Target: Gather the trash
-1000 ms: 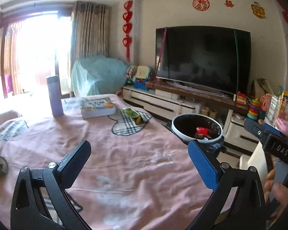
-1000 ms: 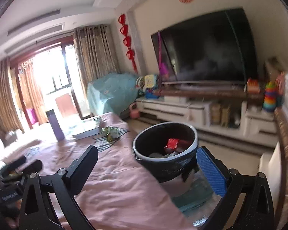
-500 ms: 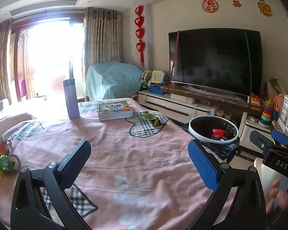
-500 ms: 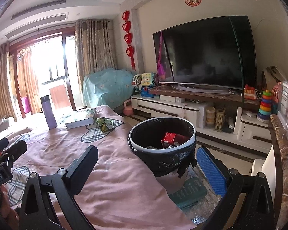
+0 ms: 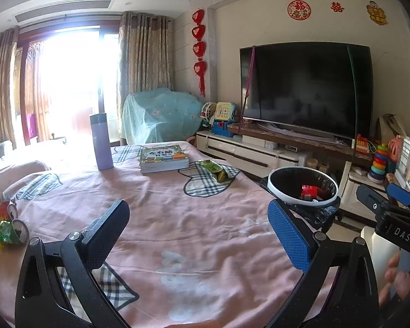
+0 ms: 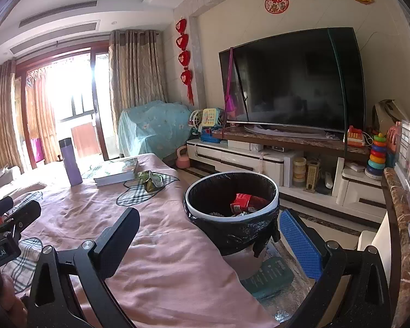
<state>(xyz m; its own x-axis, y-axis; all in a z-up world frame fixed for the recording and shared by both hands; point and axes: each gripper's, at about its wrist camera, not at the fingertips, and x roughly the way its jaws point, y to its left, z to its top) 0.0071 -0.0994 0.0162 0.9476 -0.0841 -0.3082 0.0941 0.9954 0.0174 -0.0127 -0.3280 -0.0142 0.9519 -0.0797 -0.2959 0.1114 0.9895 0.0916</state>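
A green snack wrapper (image 5: 217, 170) lies on the pink cloth (image 5: 177, 218) beside the books, far ahead; it also shows in the right wrist view (image 6: 150, 180). A white-rimmed bin with a black liner (image 5: 303, 188) stands off the table's right edge, with red trash (image 6: 244, 201) inside. My left gripper (image 5: 198, 233) is open and empty above the near cloth. My right gripper (image 6: 209, 240) is open and empty just in front of the bin (image 6: 232, 218). Crumpled green and red trash (image 5: 9, 225) lies at the table's left edge.
A purple flask (image 5: 101, 142) and a stack of books (image 5: 163, 158) stand at the far side of the table. A TV (image 5: 306, 87) on a low cabinet, toys (image 5: 380, 161) and a stone counter edge (image 6: 396, 218) are to the right.
Both grippers have pulled back and risen, so the table and bin look farther away. Trash at the table's left edge has come more into the left view. Both stay open.
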